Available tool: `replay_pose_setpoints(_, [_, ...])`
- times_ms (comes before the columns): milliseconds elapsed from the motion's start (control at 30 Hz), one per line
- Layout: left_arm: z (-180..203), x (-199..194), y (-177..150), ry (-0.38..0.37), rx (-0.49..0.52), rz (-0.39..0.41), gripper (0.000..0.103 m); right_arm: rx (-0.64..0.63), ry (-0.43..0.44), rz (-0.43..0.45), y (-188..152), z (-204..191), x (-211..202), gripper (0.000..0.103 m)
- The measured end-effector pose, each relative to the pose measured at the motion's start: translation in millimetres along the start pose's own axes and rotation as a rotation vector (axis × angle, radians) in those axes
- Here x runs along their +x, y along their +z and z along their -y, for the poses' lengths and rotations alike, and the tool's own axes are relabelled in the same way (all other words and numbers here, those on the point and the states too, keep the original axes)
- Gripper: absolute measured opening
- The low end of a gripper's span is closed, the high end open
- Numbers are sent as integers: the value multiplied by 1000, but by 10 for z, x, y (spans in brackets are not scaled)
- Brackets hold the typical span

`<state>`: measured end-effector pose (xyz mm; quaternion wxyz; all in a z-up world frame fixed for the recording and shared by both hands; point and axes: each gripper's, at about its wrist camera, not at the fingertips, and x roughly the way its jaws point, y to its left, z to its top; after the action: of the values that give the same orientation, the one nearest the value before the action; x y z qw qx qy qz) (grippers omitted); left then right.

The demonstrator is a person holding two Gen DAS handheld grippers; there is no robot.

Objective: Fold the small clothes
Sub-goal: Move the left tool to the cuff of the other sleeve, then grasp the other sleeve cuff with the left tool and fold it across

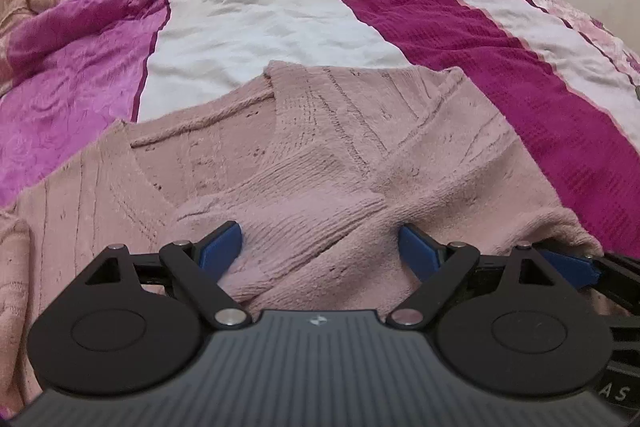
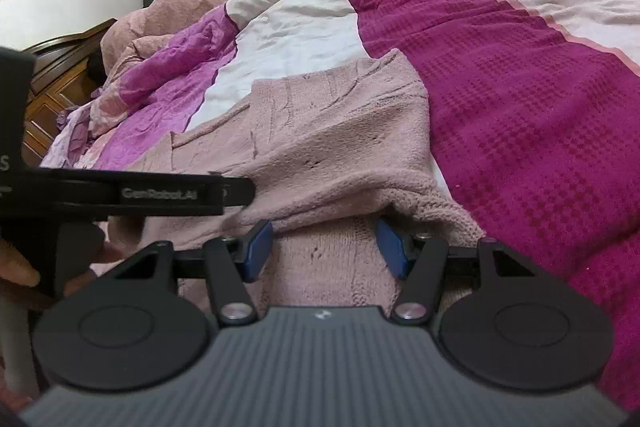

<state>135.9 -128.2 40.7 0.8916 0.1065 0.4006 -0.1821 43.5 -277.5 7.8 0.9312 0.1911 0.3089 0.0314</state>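
1. Left wrist view: a dusty-pink, ribbed knitted sweater [image 1: 320,163] is being shown lying on a striped bedspread of magenta, white and violet quilted cloth [image 1: 460,39]. Both sleeves are being seen crossed over the body of the garment, so the sleeve folds are being judged as done; the body is not yet being doubled over, and that fold is being judged as what is left.
2. Left wrist view: the left gripper [image 1: 320,251] is being held with its jaws wide apart, its blue pads [image 1: 222,247] being set to either side of the crossed sleeves. Knit is being seen between the pads, but no pinch on it is being made.
3. Right wrist view: the right gripper [image 2: 324,247] is being held at the near hem of the same sweater, close beside the left gripper, whose black body is being seen crossing the left of the view. A raised lip of knit is being seen just beyond its fingertips.
4. Right wrist view: its jaws are being held roughly half apart, with flat knit lying between the blue pads [image 2: 258,247]; whether cloth is being pressed by them cannot be told.
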Motion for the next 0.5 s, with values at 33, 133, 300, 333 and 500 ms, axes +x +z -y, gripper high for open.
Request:
replay_pose_setpoints(33, [-21,-3,-3,-10,-14,6,90,-6,-1,2,-7,-3,-2,59])
replay_pose_setpoints(133, [-173,-60,7,-61,-115,30,90,-19,2,5,-13,-3,-5,59])
replay_pose_setpoints(300, [-260,-36,126,-61,-201,13,90,-18,-1,15,-35,-11,-1,59])
replay_pose_setpoints(333, [-224,-10,146,-51,-187,6,90,-15,-5,17,-39,-18,1,59])
replay_pose_setpoints(500, [-53,162,129,7,-118,-12,81,5,-19,23,-46,-35,3,59])
